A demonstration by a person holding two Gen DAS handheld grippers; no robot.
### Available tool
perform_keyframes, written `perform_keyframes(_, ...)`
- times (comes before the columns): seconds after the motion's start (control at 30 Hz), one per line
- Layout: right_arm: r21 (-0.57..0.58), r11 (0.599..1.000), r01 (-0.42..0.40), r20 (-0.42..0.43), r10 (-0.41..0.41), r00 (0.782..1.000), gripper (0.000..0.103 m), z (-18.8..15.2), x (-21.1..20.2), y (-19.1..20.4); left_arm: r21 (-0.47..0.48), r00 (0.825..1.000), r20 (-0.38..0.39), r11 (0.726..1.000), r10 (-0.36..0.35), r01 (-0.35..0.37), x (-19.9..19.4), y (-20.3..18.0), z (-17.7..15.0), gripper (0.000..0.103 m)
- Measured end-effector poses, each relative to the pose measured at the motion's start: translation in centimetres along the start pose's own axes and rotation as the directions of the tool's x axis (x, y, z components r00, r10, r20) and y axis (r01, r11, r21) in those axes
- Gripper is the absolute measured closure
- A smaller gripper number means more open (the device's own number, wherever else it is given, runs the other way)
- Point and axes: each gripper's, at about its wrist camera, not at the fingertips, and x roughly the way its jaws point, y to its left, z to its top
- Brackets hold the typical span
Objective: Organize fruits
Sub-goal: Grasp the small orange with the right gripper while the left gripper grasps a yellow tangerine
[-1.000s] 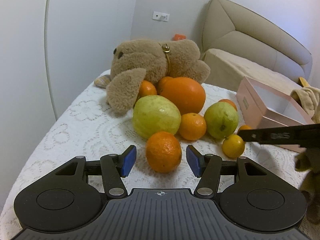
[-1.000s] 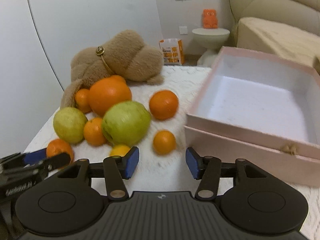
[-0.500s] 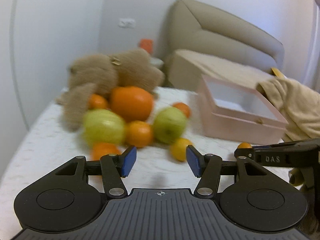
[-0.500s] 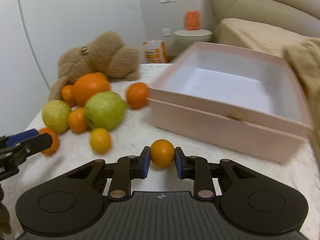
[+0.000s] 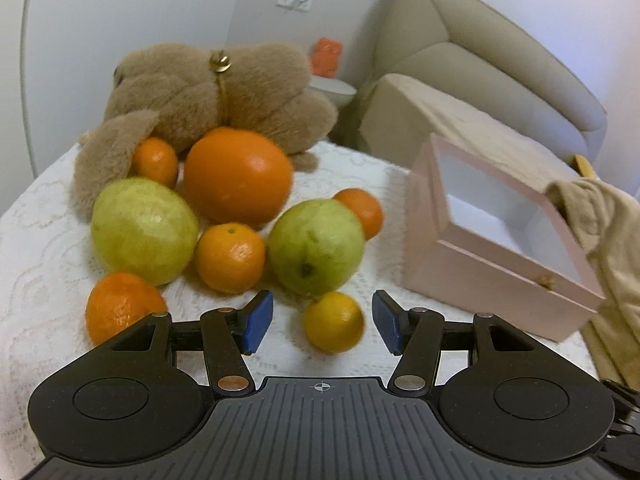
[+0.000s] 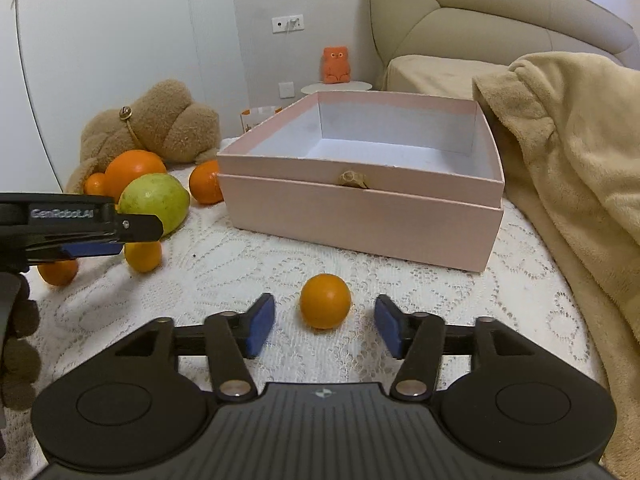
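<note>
The right gripper (image 6: 325, 326) points at a small orange (image 6: 325, 306) that sits on the white lace-covered surface (image 6: 400, 280) between its blue pads – the jaws are opening, with a clear gap on each side of the fruit, so nothing is held. Just beyond it stands the open pink box (image 6: 360, 208), its white inside bare; a beige blanket (image 6: 568, 168) lies against the box's right side.

The left gripper (image 5: 322, 322) is spread open with a small yellow-orange citrus (image 5: 333, 322) between its pads, touching neither. Behind that fruit is the pile: 2 green guavas (image 5: 144, 230) (image 5: 316, 246), a mandarin (image 5: 230, 258) between them, a large orange (image 5: 238, 176) further back, and another mandarin (image 5: 120, 306) at the near left. A brown plush toy (image 5: 208, 92) lies behind the pile, touching the large orange. In the right wrist view the left gripper's arm reaches in from the left edge, in front of a guava.
</note>
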Motion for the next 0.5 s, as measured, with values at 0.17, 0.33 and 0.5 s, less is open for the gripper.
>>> perform_keyframes(0.17, 0.017, 1.000, 0.015, -0.004, -0.015, 1.000, 0.041, -0.1, 0.2, -0.2, 0.015, 1.000, 0.018, 1.000, 0.003, -0.003, 0.3, 0.1, -0.2, 0.041)
perform_keyframes(0.33, 0.016, 1.000, 0.017, -0.007, -0.017, 1.000, 0.038, -0.1, 0.2, -0.1, 0.090, 1.000, 0.010, 0.996, 0.008, -0.009, 0.2, -0.8, -0.6, 0.048)
perform_keyframes(0.5, 0.017, 1.000, 0.016, -0.007, -0.016, 1.000, 0.037, -0.2, 0.2, -0.1, 0.132, 0.999, 0.004, 0.991, -0.032, 0.031, -0.5, -1.7, -1.2, 0.062)
